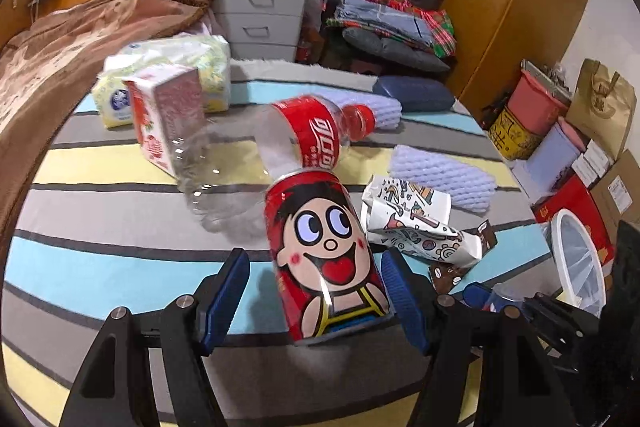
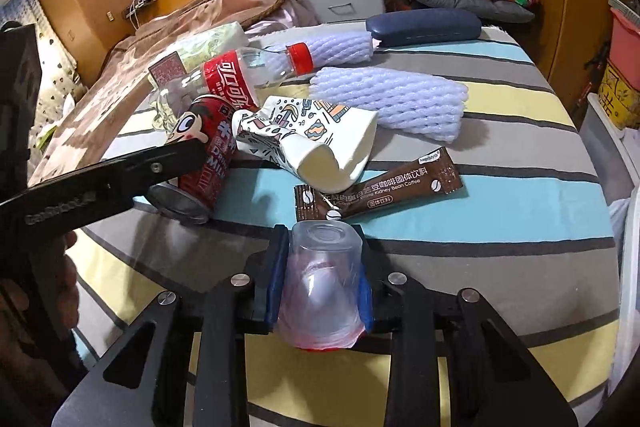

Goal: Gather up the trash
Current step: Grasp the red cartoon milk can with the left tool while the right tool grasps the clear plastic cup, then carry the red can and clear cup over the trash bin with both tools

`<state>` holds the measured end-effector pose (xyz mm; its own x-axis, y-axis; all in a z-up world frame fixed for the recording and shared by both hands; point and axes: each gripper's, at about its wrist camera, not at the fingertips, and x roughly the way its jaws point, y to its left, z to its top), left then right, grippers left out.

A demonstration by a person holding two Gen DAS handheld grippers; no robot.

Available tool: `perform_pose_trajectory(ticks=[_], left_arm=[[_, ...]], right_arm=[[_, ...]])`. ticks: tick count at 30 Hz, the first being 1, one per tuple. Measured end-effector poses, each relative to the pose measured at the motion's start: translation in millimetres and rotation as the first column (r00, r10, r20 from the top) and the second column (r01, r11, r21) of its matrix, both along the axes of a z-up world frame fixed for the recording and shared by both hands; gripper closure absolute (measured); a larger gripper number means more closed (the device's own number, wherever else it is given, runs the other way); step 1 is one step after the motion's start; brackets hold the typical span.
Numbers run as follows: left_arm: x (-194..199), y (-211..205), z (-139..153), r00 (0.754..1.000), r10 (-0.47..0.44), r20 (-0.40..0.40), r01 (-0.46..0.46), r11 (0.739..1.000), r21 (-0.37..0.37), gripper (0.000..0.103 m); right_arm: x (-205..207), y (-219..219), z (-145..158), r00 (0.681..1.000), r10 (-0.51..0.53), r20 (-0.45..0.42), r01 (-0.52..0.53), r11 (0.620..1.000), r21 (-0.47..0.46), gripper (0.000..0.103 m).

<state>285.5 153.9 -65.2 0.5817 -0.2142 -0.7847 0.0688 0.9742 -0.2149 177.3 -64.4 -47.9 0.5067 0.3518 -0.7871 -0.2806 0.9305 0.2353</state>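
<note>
On a table covered with a striped cloth (image 1: 100, 279), the left gripper (image 1: 316, 291) reaches around a red milk can (image 1: 324, 255) printed with a cartoon face. The can lies tilted between the two blue pads; the right-hand pad sits against or just beside the can's side, while the left-hand pad stands clearly apart from it, so the jaws are apart and not clamped. In the right wrist view the same can (image 2: 208, 163) lies on its side with its open metal end toward the camera, and one black finger (image 2: 160, 163) of the left gripper crosses over it. The right gripper (image 2: 322, 279) has its blue pads pressed against both sides of a clear plastic cup (image 2: 322, 279), which is turned with its base pointing away from the camera and shows a red edge at its near rim; the grip is closed on the cup. Just beyond the cup lies a brown coffee sachet (image 2: 384, 187), and behind that a crumpled patterned paper cup (image 2: 316, 143). An empty cola bottle (image 1: 280, 155) with a red cap lies behind the can, near a red and white carton (image 1: 164, 119). Two pale foam net sleeves (image 2: 392, 103) rest farther back. A white bin (image 1: 576, 263) stands off the table edge to the right.
</note>
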Motion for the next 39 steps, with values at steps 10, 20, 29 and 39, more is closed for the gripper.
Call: perform_pose_trajectory(ticks=[10, 20, 29, 39], left_arm=[[16, -3, -6, 0.999, 0.038, -0.013, -0.038, 0.999, -0.005, 0.037], [12, -8, -5, 0.999, 0.033, -0.009, -0.033, 0.999, 0.019, 0.047], [-11, -14, 2, 0.999, 0.034, 0.005, -0.034, 0.999, 0.036, 0.047], [-40, -33, 16, 0.999, 0.019, 0.037, -0.021, 0.999, 0.043, 0.048]], right_arm=[[-2, 0, -1, 1.000, 0.009, 0.005, -0.009, 1.000, 0.003, 0.072], [-3, 0, 0, 1.000, 0.015, 0.023, -0.015, 1.000, 0.002, 0.072], [-10, -9, 7, 0.999, 0.006, 0.047, -0.007, 1.000, 0.015, 0.072], [-21, -25, 16, 0.997, -0.016, 0.077, 0.014, 1.000, 0.025, 0.072]])
